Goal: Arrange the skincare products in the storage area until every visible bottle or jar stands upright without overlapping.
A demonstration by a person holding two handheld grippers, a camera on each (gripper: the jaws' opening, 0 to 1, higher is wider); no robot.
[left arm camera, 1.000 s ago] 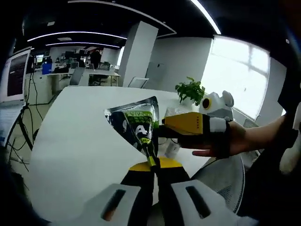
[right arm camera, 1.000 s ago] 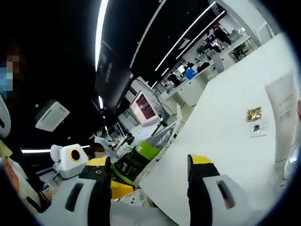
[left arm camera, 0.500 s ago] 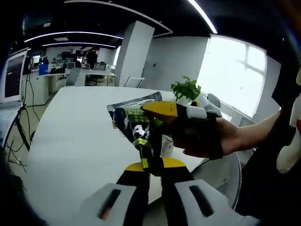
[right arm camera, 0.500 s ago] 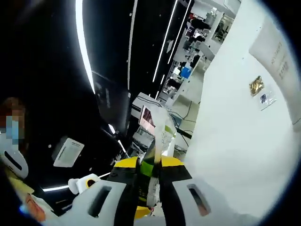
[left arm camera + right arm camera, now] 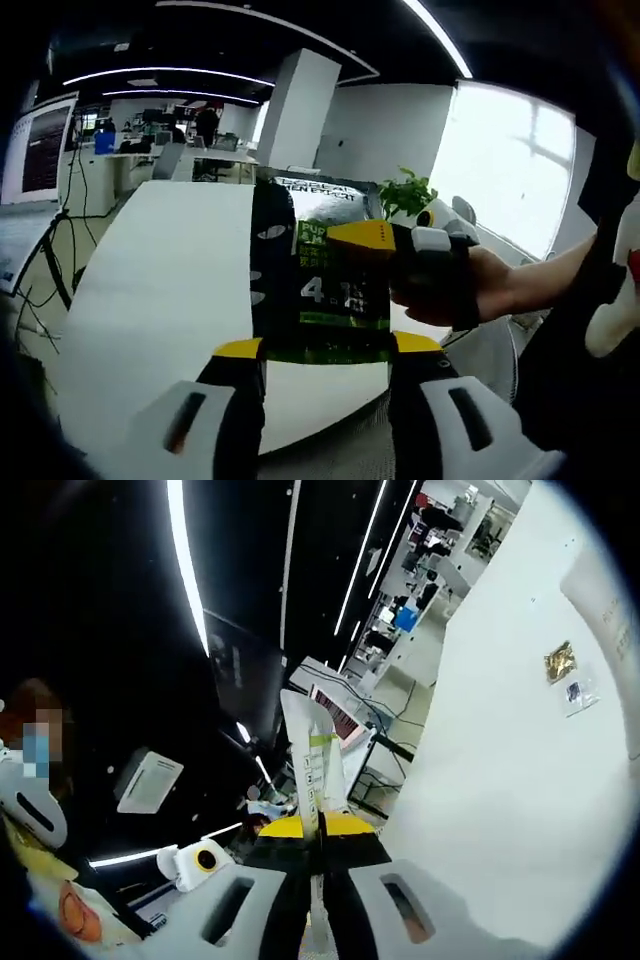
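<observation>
The black and green pouch hangs in the air above the white table, its printed face turned toward my left gripper view. My right gripper comes in from the right of the pouch and pinches its edge, my hand gripping the handle behind it. In the right gripper view the same pouch shows edge-on as a thin pale strip rising from between my right gripper, whose yellow-tipped jaws are pressed together on it. My left gripper sits just below the pouch with its jaws spread wide to either side of the bottom edge, not closed on it. Past the pouch, a small green plant stands at the far side of the table, beside a bright window. In the right gripper view, to the right of the pouch, the table carries a small gold packet, a little clear sachet just beside it, and a white tube at the edge of the view.
</observation>
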